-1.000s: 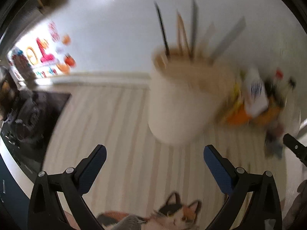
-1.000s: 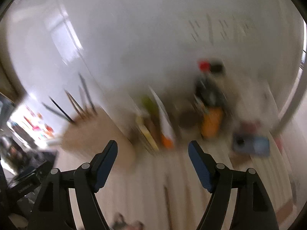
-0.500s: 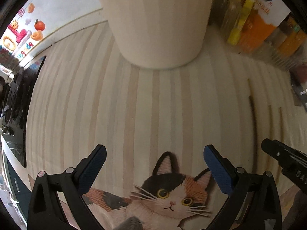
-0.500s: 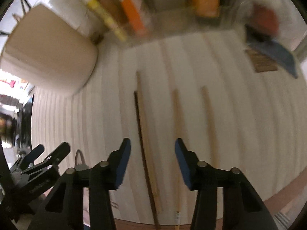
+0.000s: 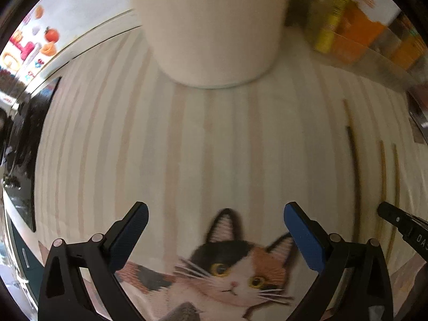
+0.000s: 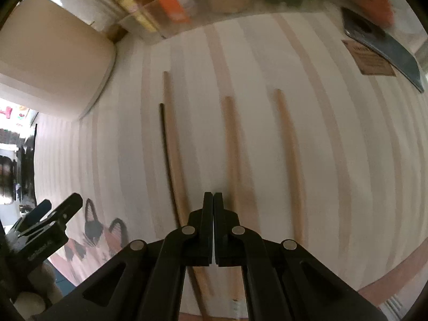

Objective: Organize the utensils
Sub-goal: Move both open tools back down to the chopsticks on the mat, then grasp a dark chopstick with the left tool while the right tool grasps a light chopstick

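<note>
— Where are the chopsticks (image 6: 230, 144)?
— On the striped mat (image 6: 334, 133), long axes running away from my right gripper (image 6: 213, 200), jaws together, between two sticks. Left gripper (image 5: 215, 230) gapes, farther off, facing the holder (image 5: 211, 26).

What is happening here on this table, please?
A person is tidying chopsticks with a hand-held gripper in each hand. Four chopsticks lie side by side on the striped mat, three wooden and one thin dark one. The right hand-held gripper is shut just above them; whether it pinches one cannot be seen. The left hand-held gripper is open and empty above the cat picture, facing the cream holder. No chopstick is lifted yet.
</note>
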`<state>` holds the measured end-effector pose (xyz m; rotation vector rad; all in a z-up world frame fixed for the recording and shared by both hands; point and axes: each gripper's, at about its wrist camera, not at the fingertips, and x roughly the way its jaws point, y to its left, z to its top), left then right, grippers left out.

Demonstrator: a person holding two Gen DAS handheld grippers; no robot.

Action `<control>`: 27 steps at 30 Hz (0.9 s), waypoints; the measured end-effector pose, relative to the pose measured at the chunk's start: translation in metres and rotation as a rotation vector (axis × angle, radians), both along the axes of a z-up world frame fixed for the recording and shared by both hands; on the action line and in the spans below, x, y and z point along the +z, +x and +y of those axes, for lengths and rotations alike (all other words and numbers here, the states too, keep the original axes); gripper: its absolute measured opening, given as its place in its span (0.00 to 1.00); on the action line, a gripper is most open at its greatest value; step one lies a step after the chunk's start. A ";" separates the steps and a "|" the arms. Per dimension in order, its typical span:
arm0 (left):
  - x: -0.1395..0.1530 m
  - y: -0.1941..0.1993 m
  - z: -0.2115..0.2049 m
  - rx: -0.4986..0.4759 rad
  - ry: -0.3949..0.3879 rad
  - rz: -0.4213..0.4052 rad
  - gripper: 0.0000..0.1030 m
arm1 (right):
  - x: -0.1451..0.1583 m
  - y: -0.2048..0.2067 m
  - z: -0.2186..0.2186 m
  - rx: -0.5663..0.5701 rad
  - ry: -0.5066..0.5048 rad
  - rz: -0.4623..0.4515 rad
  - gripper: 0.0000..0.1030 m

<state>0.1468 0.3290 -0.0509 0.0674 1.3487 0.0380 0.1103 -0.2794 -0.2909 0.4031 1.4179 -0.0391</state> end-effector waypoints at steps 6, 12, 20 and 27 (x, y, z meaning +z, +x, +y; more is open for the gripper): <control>0.000 -0.003 -0.049 -0.095 -0.029 0.012 1.00 | 0.004 -0.015 -0.032 -0.062 0.072 -0.015 0.05; -0.009 -0.006 -0.097 -0.195 -0.045 0.042 1.00 | 0.025 -0.039 -0.077 -0.192 0.073 -0.078 0.13; -0.019 -0.018 -0.124 -0.288 0.104 -0.008 1.00 | 0.028 -0.067 -0.115 -0.296 0.042 -0.084 0.13; -0.013 -0.021 -0.043 -0.133 0.096 0.028 1.00 | 0.035 -0.073 -0.110 -0.292 0.016 -0.073 0.13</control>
